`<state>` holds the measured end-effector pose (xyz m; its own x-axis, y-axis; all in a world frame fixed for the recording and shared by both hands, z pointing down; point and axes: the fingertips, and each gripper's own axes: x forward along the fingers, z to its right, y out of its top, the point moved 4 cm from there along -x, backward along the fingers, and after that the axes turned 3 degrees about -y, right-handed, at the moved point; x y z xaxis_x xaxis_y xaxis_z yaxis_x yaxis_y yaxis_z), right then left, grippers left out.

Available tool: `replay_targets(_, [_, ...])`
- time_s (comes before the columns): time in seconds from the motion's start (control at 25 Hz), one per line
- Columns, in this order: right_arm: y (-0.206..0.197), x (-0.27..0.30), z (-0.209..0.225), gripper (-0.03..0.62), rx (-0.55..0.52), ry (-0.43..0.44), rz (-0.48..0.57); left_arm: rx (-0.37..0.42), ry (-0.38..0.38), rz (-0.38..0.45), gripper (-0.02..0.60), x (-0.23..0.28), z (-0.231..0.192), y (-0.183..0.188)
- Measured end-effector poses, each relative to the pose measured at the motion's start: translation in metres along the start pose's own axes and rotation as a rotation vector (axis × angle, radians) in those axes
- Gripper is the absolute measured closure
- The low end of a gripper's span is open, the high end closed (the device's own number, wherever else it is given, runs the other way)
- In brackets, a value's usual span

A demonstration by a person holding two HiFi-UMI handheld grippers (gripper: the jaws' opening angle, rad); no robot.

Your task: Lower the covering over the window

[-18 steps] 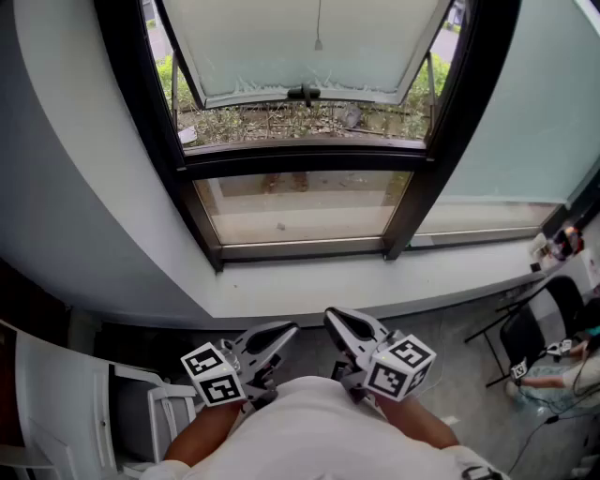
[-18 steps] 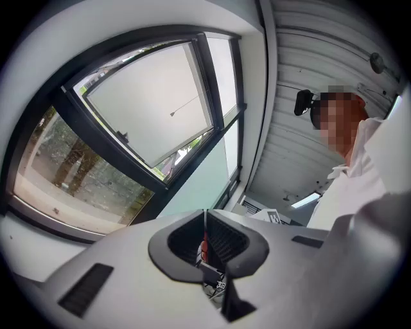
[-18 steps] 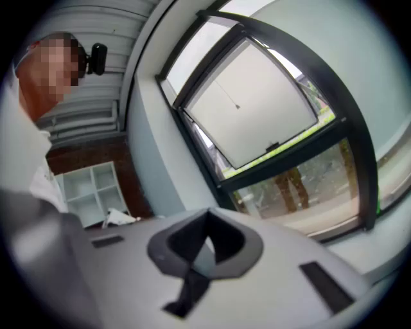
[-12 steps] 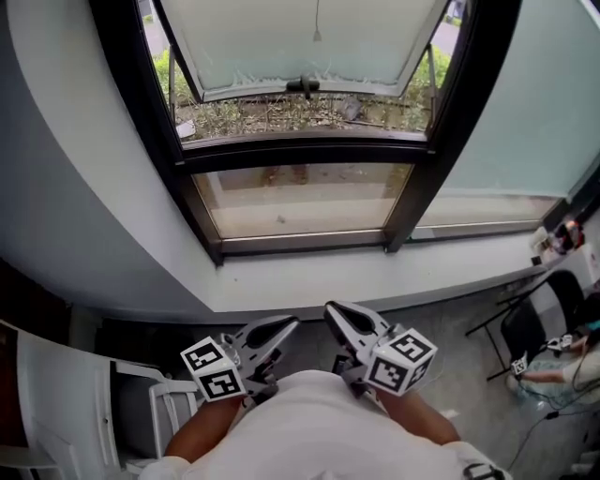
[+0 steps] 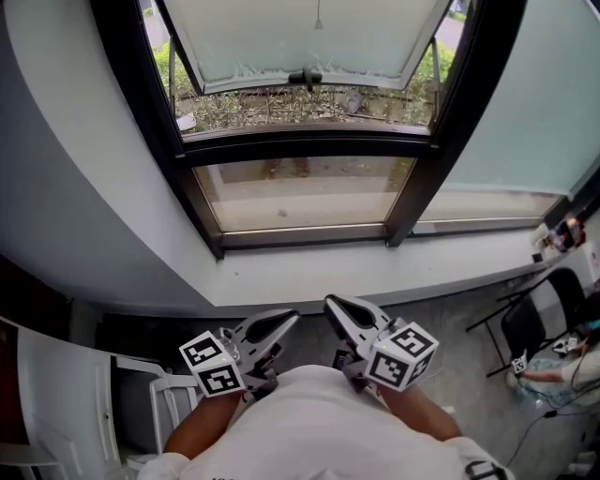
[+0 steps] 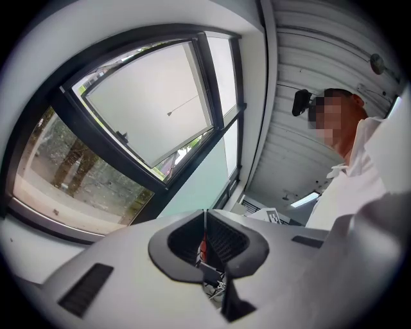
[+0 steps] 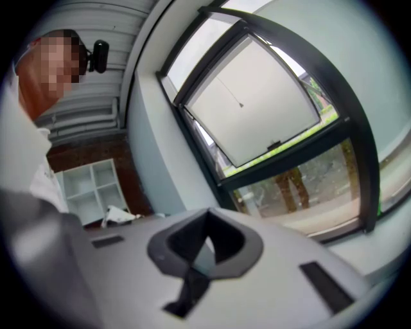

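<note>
Jaws of left gripper (image 5: 284,322) and right gripper (image 5: 336,309): both shut tight, nothing between them. Both low by person's belly, well below window (image 5: 300,146). Thin cord (image 5: 318,17) hangs at window top, far from jaws; covering itself can't be made out. Sill (image 5: 375,272) just under window, open air before it. White chair (image 5: 66,394) down left of window.

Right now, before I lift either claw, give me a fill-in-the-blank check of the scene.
The jaws of the grey left claw are ____, with nothing between them.
The grey right claw, also shut, holds ____.
The black-framed upper window sash stands ____, not closed.
The white chair stands at the head view's ____ side.
Missing: shut; nothing; open; left.
</note>
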<state>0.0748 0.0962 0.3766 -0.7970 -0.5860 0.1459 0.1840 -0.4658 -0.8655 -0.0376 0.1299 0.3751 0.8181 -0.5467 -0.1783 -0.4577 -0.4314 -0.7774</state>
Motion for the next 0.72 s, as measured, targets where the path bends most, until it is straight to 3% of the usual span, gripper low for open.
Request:
replay_targets(0.16, [0.001, 0.002, 0.005, 0.571, 0.013, -0.018, 0.002, 0.022, 0.015, 0.011, 0.557, -0.004, -0.004, 0.007])
replay_targets(0.44, [0.005, 0.012, 0.012, 0.568, -0.084, -0.094, -0.011, 0.133, 0.098, 0.001, 0.555, -0.018, -0.019, 0.026])
replay_targets(0.72, [0.001, 0.027, 0.007, 0.566, -0.121, -0.166, 0.01, 0.165, 0.128, -0.014, 0.555, -0.045, -0.036, 0.037])
